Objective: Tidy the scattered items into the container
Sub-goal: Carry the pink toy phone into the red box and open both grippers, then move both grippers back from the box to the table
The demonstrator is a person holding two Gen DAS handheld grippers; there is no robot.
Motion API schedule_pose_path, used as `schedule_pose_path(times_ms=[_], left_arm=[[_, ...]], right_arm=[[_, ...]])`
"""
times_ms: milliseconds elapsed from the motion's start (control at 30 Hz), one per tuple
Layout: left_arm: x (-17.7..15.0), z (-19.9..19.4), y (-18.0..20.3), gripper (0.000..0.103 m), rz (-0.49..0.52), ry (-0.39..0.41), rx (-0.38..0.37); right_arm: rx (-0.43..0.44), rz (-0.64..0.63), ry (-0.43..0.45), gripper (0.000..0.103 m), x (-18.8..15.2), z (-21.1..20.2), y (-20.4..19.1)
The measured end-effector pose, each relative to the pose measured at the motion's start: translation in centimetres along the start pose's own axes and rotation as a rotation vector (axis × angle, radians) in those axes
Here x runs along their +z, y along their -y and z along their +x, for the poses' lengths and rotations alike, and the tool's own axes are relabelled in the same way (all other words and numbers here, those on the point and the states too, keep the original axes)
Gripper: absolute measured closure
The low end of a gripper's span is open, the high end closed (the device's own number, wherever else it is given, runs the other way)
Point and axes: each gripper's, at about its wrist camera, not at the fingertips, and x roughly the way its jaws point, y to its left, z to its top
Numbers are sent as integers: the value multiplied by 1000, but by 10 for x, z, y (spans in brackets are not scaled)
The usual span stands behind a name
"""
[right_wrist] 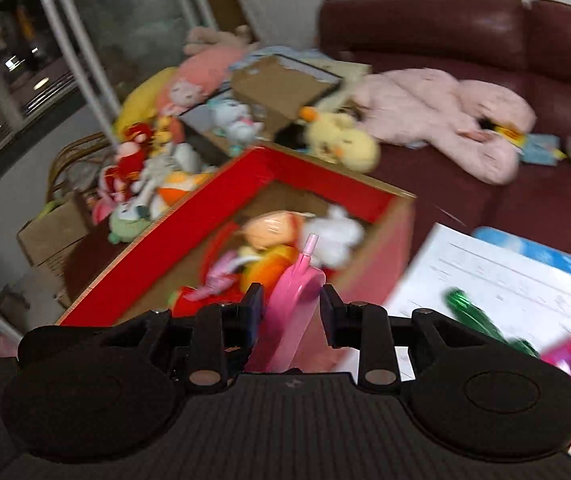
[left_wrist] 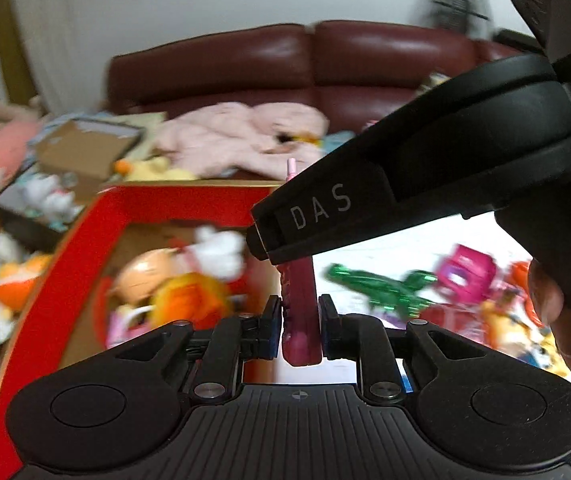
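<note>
Left gripper (left_wrist: 300, 322): jaws pinched on a pink toy phone (left_wrist: 300, 312), held upright low in the centre of the left wrist view, its thin pink antenna (left_wrist: 291, 168) poking up behind the other tool. The right gripper's body (left_wrist: 425, 184) crosses the upper right of that view; its tip sits right at the phone's upper part, but I cannot tell if it touches.

Right gripper (right_wrist: 291, 306): the same pink toy phone (right_wrist: 291, 312) stands between my fingers, tilted, near the bottom centre. A gap shows on the right side, so I cannot tell whether these jaws are pressing it or only bracketing it.

The phone hangs at the near right corner of the red cardboard box (left_wrist: 117, 208), roughly over its wall. The box already holds plush toys (left_wrist: 189, 272), one white, one orange.

Handling judgement: hard moulded plastic, light, stiff, glossy, so likely a bit slippery against the pads. Best hold is across the flat narrow sides of the body, as the left gripper has it; the antenna looks thin and should not take load. A short drop onto the plush should do it no harm.

Writing: "DAS" (left_wrist: 321, 206) in pale letters on the right gripper's finger. The white sheet (right_wrist: 505, 280) at right carries printed lines, too blurred to read. A green glittery toy (left_wrist: 377, 284) and other bright toys remain on it.
</note>
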Motion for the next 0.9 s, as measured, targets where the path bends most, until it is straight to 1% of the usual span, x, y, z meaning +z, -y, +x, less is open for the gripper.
schedule_pose_path(times_ms=[133,167,200,233,267,300,333,400,500,733,900], left_arm=[[1,-1,-39,86,-64,5,61],[2,1,-48,82,-83,4,73],[3,3,-58,73,-112,0,82],[3,5,-69,51,-152,-4,86],[2,7,-78,23,-190,-11,89],[1,8,-87,15,-232,-8,86],[-3,8,-94,12,-263,0,87],[-6,8,-99,12,-274,-4,97],[-9,10,-94,11,-263,-17,101],[-8,17,-59,11,-158,-18,89],[-6,18,-36,11,-99,-19,61]], right_arm=[[39,-35,-7,69,16,27,-26],[43,-31,-5,67,20,32,-30],[46,-24,1,64,23,36,-32],[48,-12,9,44,26,40,-32],[49,5,25,24,28,41,-31],[53,23,44,22,28,40,-27],[58,30,45,23,27,40,-23],[48,33,27,23,24,42,-18],[9,27,0,23,16,44,-9],[-35,52,-39,23,0,36,15],[-60,54,-37,23,-7,19,33]])
